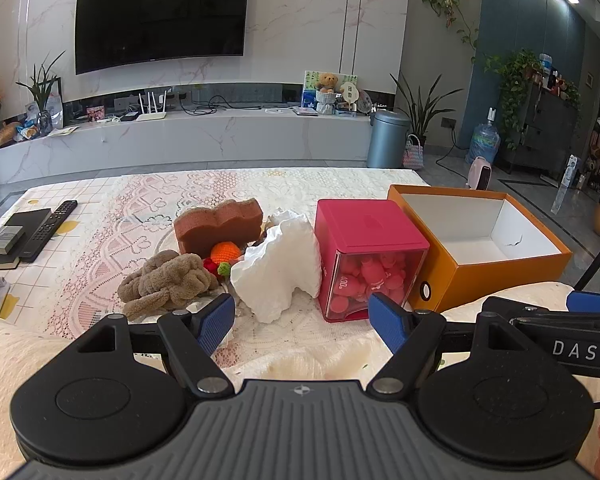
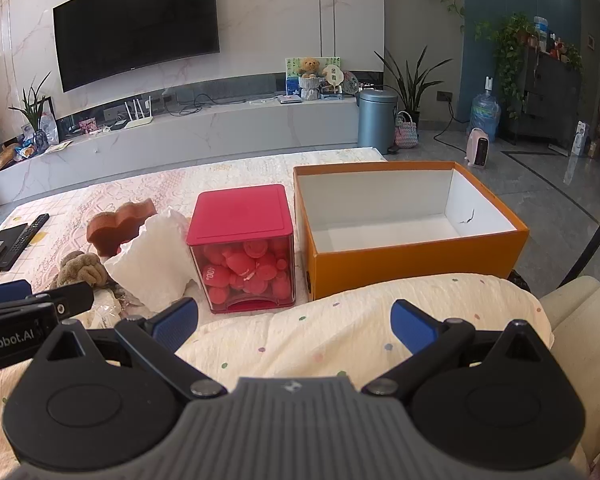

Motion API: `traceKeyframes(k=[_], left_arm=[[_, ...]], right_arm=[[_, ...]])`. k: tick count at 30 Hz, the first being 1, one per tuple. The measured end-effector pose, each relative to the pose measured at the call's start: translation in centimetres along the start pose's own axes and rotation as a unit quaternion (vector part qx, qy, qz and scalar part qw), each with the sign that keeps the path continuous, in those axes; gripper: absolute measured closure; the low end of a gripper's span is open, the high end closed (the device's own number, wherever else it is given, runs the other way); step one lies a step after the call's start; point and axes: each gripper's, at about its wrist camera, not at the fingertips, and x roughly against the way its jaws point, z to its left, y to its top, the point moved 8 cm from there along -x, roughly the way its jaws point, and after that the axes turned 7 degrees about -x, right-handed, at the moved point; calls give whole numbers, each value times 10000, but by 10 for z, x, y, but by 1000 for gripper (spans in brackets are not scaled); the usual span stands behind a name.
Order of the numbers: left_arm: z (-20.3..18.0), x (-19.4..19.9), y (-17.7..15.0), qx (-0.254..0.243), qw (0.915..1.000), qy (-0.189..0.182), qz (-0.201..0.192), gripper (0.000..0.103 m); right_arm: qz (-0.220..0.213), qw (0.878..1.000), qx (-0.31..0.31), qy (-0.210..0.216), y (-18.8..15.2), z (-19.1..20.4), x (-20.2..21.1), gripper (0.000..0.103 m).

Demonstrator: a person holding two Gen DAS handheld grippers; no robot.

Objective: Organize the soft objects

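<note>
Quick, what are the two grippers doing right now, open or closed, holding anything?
Left gripper: open, holding nothing, short of the crumpled white paper.
Right gripper: open, holding nothing, short of the empty orange cardboard box.

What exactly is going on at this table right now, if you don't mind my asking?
A person holds two grippers, both open and empty: the left gripper and the right gripper. The soft things, a brown sponge, plush toy and white cloth, lie untouched beside the empty orange box.
</note>
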Motion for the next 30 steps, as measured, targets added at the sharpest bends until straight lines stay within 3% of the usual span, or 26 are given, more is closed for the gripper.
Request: traceKeyframes(k=[30], left_arm=[[-3, -1, 1, -31, 9999, -141, -22, 14]], right_arm=[[-23, 10000, 26, -60, 2, -1, 2, 3]])
